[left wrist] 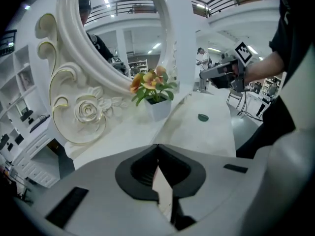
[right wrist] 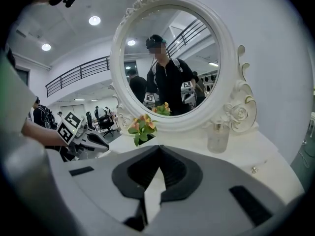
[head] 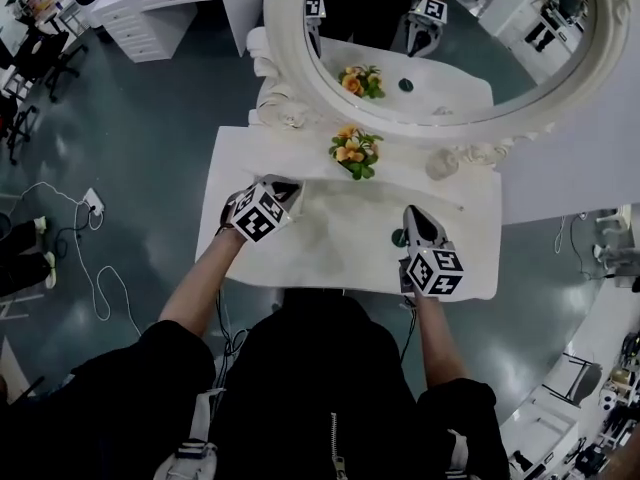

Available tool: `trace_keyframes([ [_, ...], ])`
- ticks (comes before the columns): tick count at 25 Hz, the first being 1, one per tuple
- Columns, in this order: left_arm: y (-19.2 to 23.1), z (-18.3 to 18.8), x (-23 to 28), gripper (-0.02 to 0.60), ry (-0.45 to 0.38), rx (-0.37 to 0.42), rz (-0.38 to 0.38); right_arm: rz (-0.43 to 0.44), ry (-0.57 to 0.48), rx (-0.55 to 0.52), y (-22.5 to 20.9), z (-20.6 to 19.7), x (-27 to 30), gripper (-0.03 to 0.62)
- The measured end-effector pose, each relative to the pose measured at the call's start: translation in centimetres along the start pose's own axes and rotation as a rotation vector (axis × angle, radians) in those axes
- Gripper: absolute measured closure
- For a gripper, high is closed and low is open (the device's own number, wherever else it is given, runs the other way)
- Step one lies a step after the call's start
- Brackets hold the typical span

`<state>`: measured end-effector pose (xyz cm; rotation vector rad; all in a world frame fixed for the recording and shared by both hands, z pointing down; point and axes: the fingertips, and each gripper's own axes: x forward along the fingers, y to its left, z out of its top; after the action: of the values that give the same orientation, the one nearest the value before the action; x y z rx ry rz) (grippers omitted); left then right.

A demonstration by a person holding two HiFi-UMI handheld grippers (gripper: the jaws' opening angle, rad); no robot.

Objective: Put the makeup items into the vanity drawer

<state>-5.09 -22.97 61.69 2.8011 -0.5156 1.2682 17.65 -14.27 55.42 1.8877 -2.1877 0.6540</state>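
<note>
A small dark green makeup item (head: 399, 236) lies on the white vanity top (head: 330, 253), just left of my right gripper (head: 415, 214); it also shows in the left gripper view (left wrist: 203, 117). The right gripper (right wrist: 158, 147) is shut with nothing between its jaws and points toward the mirror. My left gripper (head: 289, 189) hovers over the left part of the vanity top. It (left wrist: 157, 145) is shut too, its tips meeting with nothing held. A clear glass bottle (right wrist: 218, 137) stands by the mirror's base on the right. A small drawer knob (right wrist: 254, 169) shows on the vanity's front.
A large oval mirror (head: 440, 38) with a carved white frame rises at the back of the vanity. A pot of orange flowers (head: 355, 152) stands in front of it at the middle. Cables (head: 95, 268) lie on the floor to the left.
</note>
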Motion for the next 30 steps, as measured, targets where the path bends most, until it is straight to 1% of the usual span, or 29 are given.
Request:
trace_keyframes([
  [4, -1.7, 0.8, 0.8, 0.561, -0.008, 0.058, -0.029, -0.027, -0.007, 0.01, 0.0, -0.3, -0.5, 0.589],
  [7, -3.4, 1.2, 1.9, 0.561, -0.006, 0.071, -0.068, -0.05, -0.009, 0.024, -0.6, -0.8, -1.5, 0.589],
  [13, -6.7, 3.5, 4.1, 0.56, -0.001, 0.114, -0.112, -0.087, -0.023, 0.044, -3.8, -1.3, -3.7, 0.589],
  [20, -10.3, 7.5, 7.0, 0.56, 0.011, 0.139, -0.136, -0.098, -0.015, 0.062, -8.1, -2.1, -6.7, 0.589],
  [24, -12.9, 9.7, 9.4, 0.56, 0.014, 0.154, -0.166, -0.103, -0.009, 0.075, -10.5, -2.7, -8.2, 0.589],
  [27, -14.9, 10.7, 11.4, 0.558, 0.026, 0.158, -0.189, -0.106, -0.003, 0.09, -12.2, -3.2, -9.3, 0.589],
  [30, -16.8, 11.2, 13.2, 0.552, 0.045, 0.145, -0.215, -0.115, 0.007, 0.108, -13.9, -4.1, -10.3, 0.589],
])
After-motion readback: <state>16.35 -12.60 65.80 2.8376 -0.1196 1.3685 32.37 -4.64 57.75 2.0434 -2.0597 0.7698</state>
